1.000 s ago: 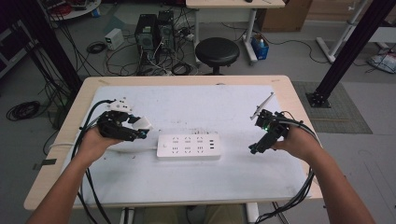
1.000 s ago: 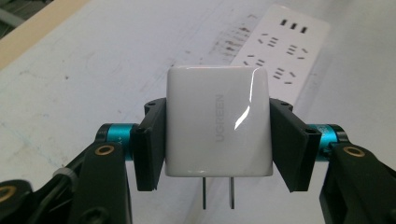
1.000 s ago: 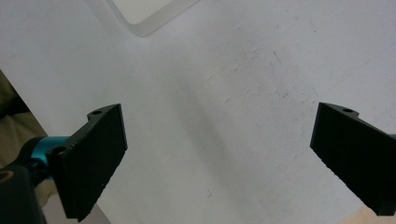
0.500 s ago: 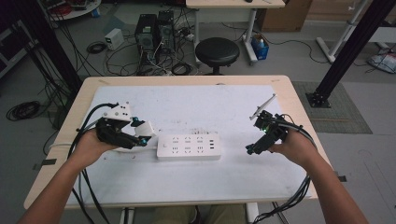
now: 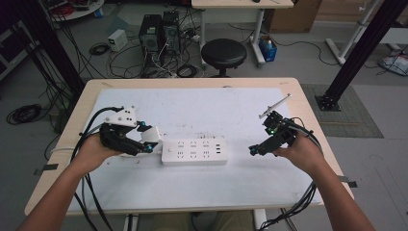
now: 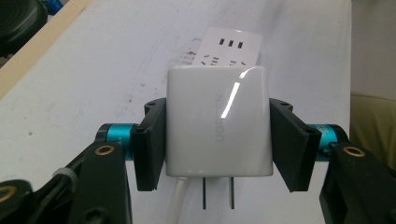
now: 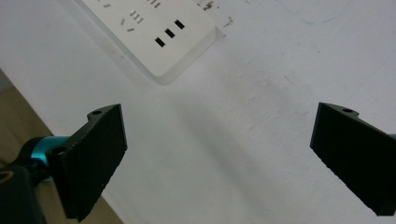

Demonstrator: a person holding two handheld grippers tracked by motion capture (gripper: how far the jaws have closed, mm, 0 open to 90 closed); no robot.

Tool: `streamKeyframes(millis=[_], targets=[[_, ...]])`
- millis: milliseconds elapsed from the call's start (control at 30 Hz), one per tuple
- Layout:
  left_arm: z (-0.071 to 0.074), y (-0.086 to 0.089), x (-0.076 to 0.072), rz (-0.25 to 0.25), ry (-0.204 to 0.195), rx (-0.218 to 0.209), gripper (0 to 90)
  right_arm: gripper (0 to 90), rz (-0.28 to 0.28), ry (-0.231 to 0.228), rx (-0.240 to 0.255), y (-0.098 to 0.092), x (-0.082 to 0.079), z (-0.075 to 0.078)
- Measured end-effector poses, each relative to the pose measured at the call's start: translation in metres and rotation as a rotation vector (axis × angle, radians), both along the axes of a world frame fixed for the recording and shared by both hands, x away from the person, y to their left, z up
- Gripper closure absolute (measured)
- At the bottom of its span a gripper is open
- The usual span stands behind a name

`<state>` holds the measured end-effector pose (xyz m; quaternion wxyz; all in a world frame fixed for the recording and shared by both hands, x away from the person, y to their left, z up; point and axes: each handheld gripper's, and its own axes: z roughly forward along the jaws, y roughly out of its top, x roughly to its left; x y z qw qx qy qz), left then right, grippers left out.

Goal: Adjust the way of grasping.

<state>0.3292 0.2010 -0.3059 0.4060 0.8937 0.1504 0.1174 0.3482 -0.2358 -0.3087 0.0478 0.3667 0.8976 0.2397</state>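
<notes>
White glossy plastic is clamped between the 2 black pads of the left gripper (image 6: pixel 217 140): a rounded, boxy charger (image 6: pixel 218 122) with grey lettering down its face, 2 flat prongs at its near end and a pale cable trailing beside them. In the high view the same charger (image 5: pixel 150 135) is held just off the left end of the power strip (image 5: pixel 194 152), which lies ahead of the fingers with its long axis running across the table (image 5: pixel 202 108), straight on from the left gripper (image 5: pixel 144 144) toward the right. From the left gripper view, the strip's sockets and a row of 3 small slots (image 6: pixel 232 51) are seen directly beyond the charger's far edge. The prongs are turned back toward the hand, away from the strip, so a turn of the charger is judged necessary before any plugging in. The left hand is plainly the nearer. The right gripper (image 5: pixel 260 147) is held off the strip's other end, its jaws spread wide with nothing between them; its own view shows the strip's corner (image 7: pixel 154 35) beyond the left pad.
</notes>
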Motion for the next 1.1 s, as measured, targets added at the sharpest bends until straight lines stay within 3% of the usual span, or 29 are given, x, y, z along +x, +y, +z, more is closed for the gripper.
streamKeyframes(millis=[167, 200, 233, 267, 400, 433, 633, 833, 967, 1100], targets=[[0.005, -0.013, -0.003, -0.043, -0.017, -0.004, 42.5, 3.1, -0.046, 0.024, 0.095, 0.006, -0.007, 0.002], [0.006, -0.016, -0.003, -0.053, -0.02, -0.009, 42.5, 3.1, -0.046, 0.024, 0.095, 0.006, -0.007, 0.002], [0.007, -0.02, -0.004, -0.062, -0.018, -0.012, 42.5, 3.2, -0.064, 0.032, 0.144, 0.01, -0.011, 0.004], [0.007, -0.023, -0.004, -0.076, -0.023, -0.01, 42.5, 3.2, -0.064, 0.032, 0.144, 0.01, -0.011, 0.004], [0.006, -0.037, -0.006, -0.112, -0.024, -0.015, 42.5, 3.2, -0.085, 0.056, 0.256, 0.016, -0.015, 0.005], [0.007, -0.04, -0.006, -0.122, -0.026, -0.012, 42.5, 3.2, -0.097, 0.08, 0.31, 0.018, -0.015, 0.006], [0.008, -0.057, -0.007, -0.16, -0.038, -0.021, 42.5, 3.1, -0.13, 0.103, 0.384, 0.019, -0.014, 0.006], [0.008, -0.076, -0.01, -0.201, -0.049, -0.02, 42.5, 3.2, -0.14, 0.2, 0.506, 0.024, -0.013, 0.005], [0.005, -0.09, -0.013, -0.227, -0.046, -0.027, 42.5, 3.2, -0.159, 0.302, 0.595, 0.033, -0.013, 0.003], [0.003, -0.102, -0.014, -0.243, -0.037, -0.027, 42.5, 3.2, -0.168, 0.34, 0.633, 0.042, -0.013, 0.002]])
